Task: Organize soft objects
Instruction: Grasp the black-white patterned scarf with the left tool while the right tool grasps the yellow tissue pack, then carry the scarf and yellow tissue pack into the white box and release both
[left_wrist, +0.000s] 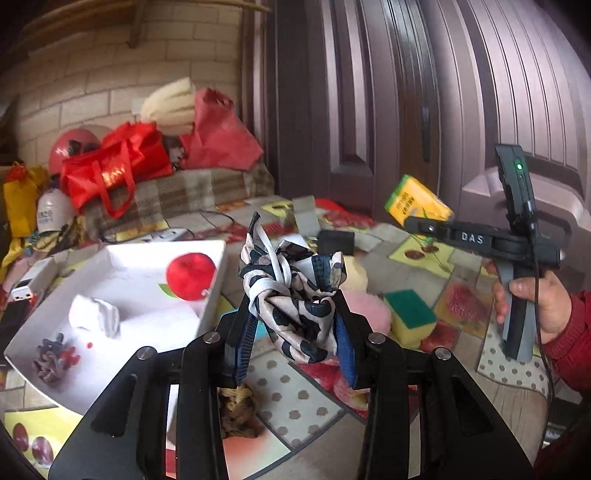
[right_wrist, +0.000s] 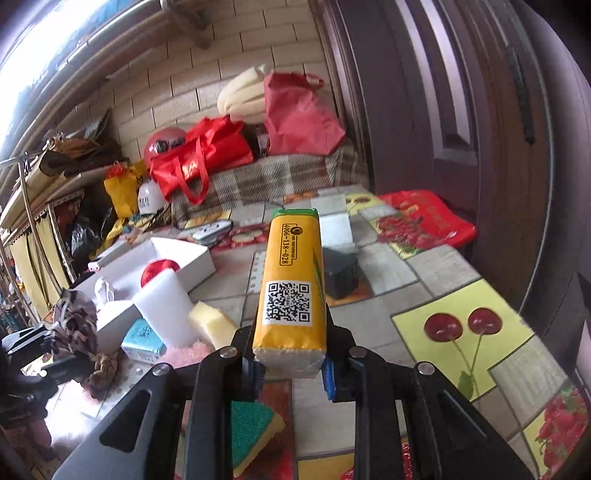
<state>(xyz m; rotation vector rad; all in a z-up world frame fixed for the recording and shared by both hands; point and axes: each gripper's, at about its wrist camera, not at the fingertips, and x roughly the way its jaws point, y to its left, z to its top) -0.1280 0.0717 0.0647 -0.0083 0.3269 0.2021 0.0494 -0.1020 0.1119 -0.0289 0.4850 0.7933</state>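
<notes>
The left claw (left_wrist: 295, 328) grips a knotted scarf (left_wrist: 295, 295), raised above the worktop (left_wrist: 417, 273) beside the white box (left_wrist: 210, 295). The right claw (right_wrist: 290, 354) clamps a yellow tissue pack (right_wrist: 291, 288), lifted over a green-topped sponge (right_wrist: 255, 428).

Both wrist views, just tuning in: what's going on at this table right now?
A person is sorting soft things with a handheld gripper in each hand. The left gripper is shut on a knotted patterned scarf, held up beside the white box, which already holds a few small items. The right gripper is shut on a yellow tissue pack, lifted clear of the fruit-print tablecloth. A green-and-yellow sponge and a pink fluffy item lie on the table.
</notes>
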